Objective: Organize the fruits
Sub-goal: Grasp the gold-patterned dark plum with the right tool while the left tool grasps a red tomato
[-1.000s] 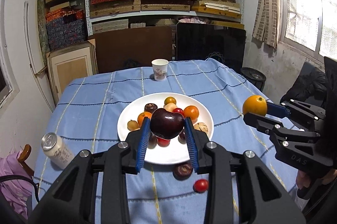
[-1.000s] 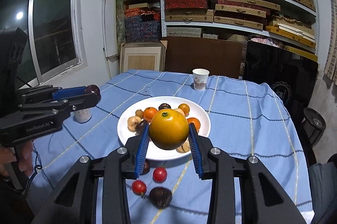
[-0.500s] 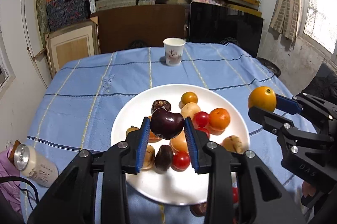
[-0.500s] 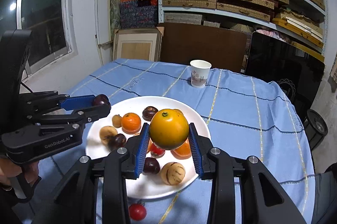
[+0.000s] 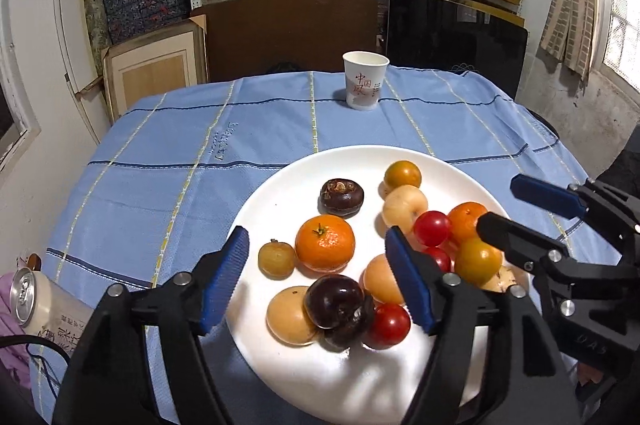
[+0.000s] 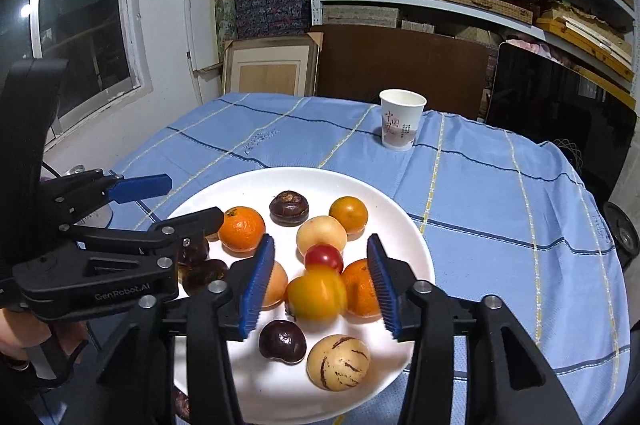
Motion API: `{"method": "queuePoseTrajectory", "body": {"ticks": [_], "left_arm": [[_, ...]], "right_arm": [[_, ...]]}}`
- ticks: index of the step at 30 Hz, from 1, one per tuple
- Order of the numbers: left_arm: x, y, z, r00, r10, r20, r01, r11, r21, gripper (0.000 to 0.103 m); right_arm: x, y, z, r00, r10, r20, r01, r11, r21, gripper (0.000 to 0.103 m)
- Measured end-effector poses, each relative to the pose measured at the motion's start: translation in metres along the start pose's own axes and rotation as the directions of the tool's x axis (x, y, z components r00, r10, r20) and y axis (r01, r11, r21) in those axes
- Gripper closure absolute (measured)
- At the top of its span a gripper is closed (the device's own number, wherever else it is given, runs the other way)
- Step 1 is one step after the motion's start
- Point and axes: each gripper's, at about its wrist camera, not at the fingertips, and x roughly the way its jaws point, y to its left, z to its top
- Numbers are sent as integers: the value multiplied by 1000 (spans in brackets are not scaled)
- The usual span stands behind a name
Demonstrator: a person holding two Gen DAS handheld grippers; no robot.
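Note:
A white plate on the blue cloth holds several fruits: tangerines, cherry tomatoes, dark plums, pale round ones. My left gripper hangs over its near side with jaws opening. The dark plum lies free beneath them on other fruit, and neither pad touches it. My right gripper is over the plate too, its jaws also opening. The yellow-orange fruit sits blurred between and below its pads, clear of both. Each view shows the other gripper at the side: the right gripper and the left gripper.
A paper cup stands at the table's far edge. A drink can lies at the near left corner. One dark fruit lies on the cloth beside the plate's near rim. Shelves, boards and a black screen stand behind the table.
Both grippers came forward and down over the plate. Each opened and let go: the dark plum and the yellow-orange fruit dropped among the fruits on the plate.

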Motion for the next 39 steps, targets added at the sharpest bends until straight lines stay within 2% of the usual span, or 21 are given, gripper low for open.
{"method": "queuePoseTrajectory", "body": {"ticks": [2, 8, 10, 12, 13, 15, 18, 23, 26, 28, 29, 32, 36, 39], "left_arm": [[-10, -1, -1, 1000, 6, 14, -6, 1000, 1, 29], [-61, 0, -16, 998, -38, 47, 38, 999, -4, 26], [-80, -2, -29, 997, -60, 49, 59, 998, 12, 23], [-101, -5, -51, 996, -79, 50, 77, 996, 35, 15], [-108, -7, -62, 995, -89, 44, 87, 995, 44, 15], [-116, -11, -83, 994, -108, 25, 106, 992, 63, 15], [-123, -19, -118, 995, -97, -2, 97, 991, 92, 15], [-116, -24, -153, 996, -67, -58, 72, 993, 97, 15], [-117, -24, -158, 995, -69, -78, 76, 993, 91, 15], [-117, -25, -157, 995, -67, -79, 74, 993, 91, 15], [-118, -27, -157, 994, -70, -80, 77, 993, 90, 15], [-116, -35, -153, 993, -79, -87, 88, 991, 103, 15], [-110, -54, -149, 992, -92, -89, 102, 987, 121, 15], [-100, -70, -148, 989, -108, -99, 119, 986, 119, 15]], "right_arm": [[-9, -1, 0, 1000, -1, 6, 1, 1000, 3, 51], [-60, 1, -12, 999, -3, 40, 2, 1000, 10, 51], [-80, 3, -25, 999, -4, 34, 3, 1000, 14, 51], [-96, 9, -46, 1000, -15, 4, 15, 1000, 8, 50], [-102, 13, -59, 1000, -6, -14, 6, 1000, 7, 50], [-106, 22, -83, 998, 5, -60, -5, 1000, 2, 50], [-100, 35, -121, 990, -6, -140, 6, 1000, 1, 50], [-80, 41, -143, 978, 3, -208, 3, 1000, 29, 50], [-64, 47, -147, 968, -22, -248, 26, 1000, 12, 50], [-59, 48, -147, 968, -24, -249, 29, 999, 17, 51], [-59, 47, -146, 970, -17, -244, 24, 999, 25, 60], [-68, 44, -147, 976, -42, -213, 50, 998, 32, 60], [-96, 25, -151, 989, -72, -127, 87, 989, 118, 60], [-111, 17, -162, 990, -107, -92, 119, 983, 143, 60]]}}
